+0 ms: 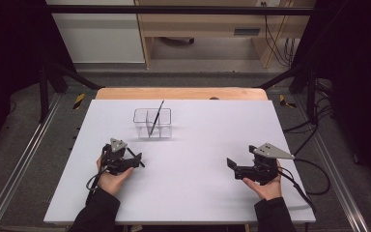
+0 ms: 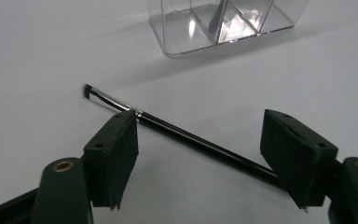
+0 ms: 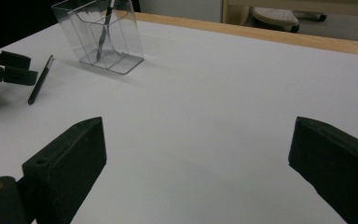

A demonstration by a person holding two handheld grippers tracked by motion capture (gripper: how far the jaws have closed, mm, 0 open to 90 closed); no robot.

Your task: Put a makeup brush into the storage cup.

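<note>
Currently the thing in hand is a slim black makeup brush (image 2: 186, 140) lying flat on the white surface (image 1: 198, 183), left of centre in the high view, just below the clear plastic organiser (image 1: 152, 123). A second brush (image 1: 156, 117) stands tilted in one of the organiser's compartments.

Left tongs (image 2: 200, 144): released, straddling the brush. In the left gripper view the handle runs diagonally from the angled bristle tip (image 2: 89, 90) at middle left down to the lower right, passing between the two pads. The left pad (image 2: 114, 149) sits just beside the silver ferrule (image 2: 116, 105); whether it touches the handle I cannot tell. No squeeze on it yet.

Right tongs (image 3: 198, 154): released, wide apart, nothing between them, resting at the lower right of the high view, well apart from the brush.

Handling judgement:
- Very light; lifting needs little force.
- Handle looks stiff, glossy and round, so likely slippery and prone to rolling or pivoting in flat pads.
- Thin and flat against the surface: pads must come right down to the surface to get under its widest line, or it may squirt out sideways.
- Bristles are soft and easily splayed; keep off them.

Best hold, in my view: across the black handle just behind the ferrule or near mid-length, pads square to its axis, so it hangs balanced and can be tipped upright.
</note>
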